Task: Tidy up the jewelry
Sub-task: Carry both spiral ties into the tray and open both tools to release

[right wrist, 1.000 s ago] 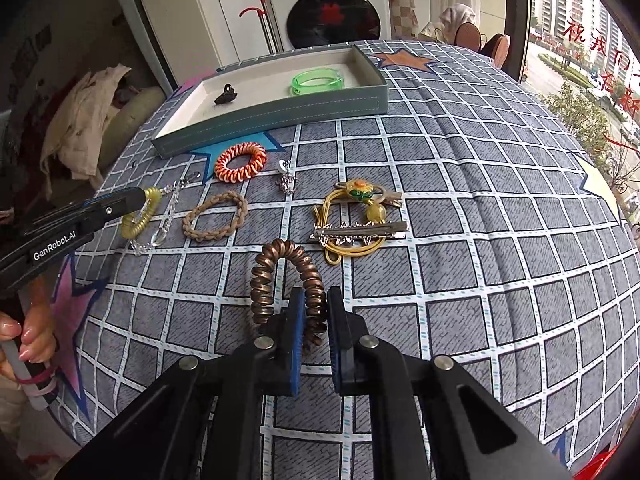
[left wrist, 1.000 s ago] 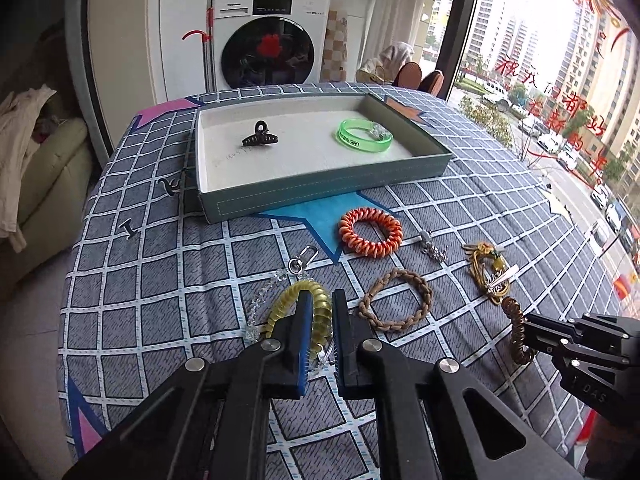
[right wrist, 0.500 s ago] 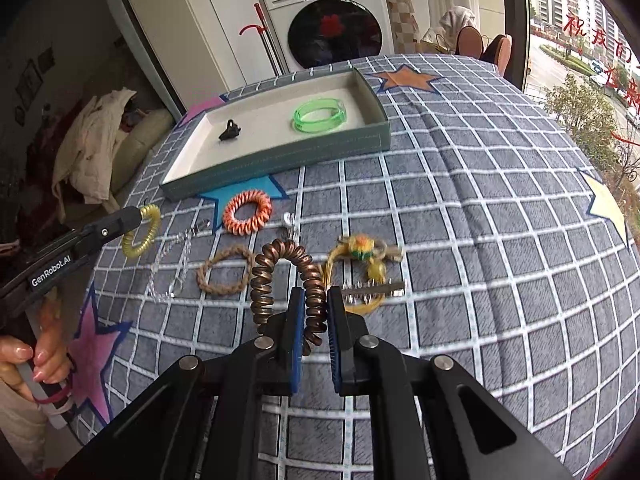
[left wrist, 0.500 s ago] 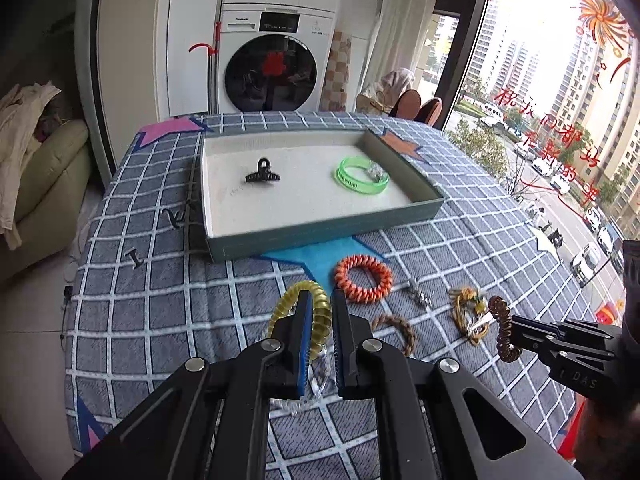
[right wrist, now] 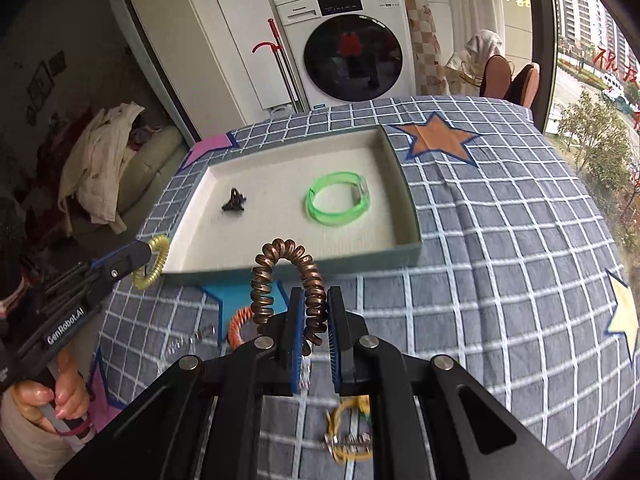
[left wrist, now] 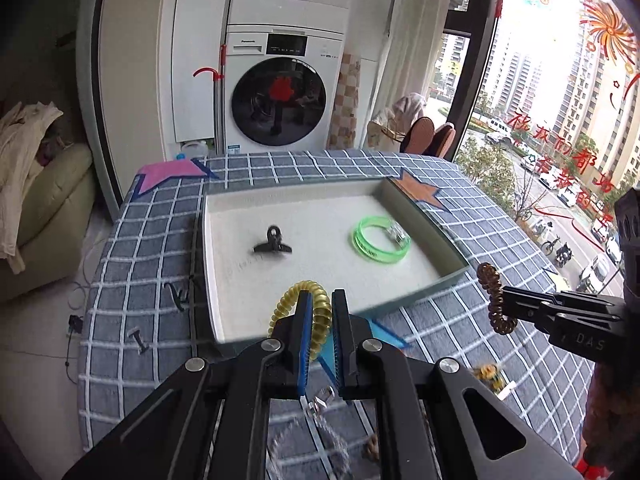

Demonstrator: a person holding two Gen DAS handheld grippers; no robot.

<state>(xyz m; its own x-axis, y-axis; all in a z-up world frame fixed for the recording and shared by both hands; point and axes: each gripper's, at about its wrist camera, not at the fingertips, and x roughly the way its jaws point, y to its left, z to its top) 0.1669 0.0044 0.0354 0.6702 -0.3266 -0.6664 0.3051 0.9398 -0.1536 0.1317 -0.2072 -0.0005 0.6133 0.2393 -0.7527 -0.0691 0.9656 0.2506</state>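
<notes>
My left gripper (left wrist: 320, 312) is shut on a yellow spiral hair tie (left wrist: 298, 300) and holds it in the air over the near edge of the grey-green tray (left wrist: 448, 248). My right gripper (right wrist: 314, 312) is shut on a brown spiral hair tie (right wrist: 264, 276), in the air just before the tray's (right wrist: 408, 216) near wall. Inside the tray lie a black claw clip (left wrist: 272, 242) and a green bangle (left wrist: 380, 240). In the right wrist view I see the left gripper (right wrist: 140, 258) and its yellow tie (right wrist: 154, 260) at the tray's near-left corner.
On the checked tablecloth (right wrist: 500, 240) below lie an orange spiral tie (right wrist: 238, 324), a clear bead chain (right wrist: 188, 342) and a yellow cord piece with a metal clip (right wrist: 348, 432). A washing machine (left wrist: 280, 92) stands behind the table, a window to the right.
Both grippers lifted their hair ties off the cloth and moved up and forward toward the tray. The yellow tie now hangs over the tray's near edge.
</notes>
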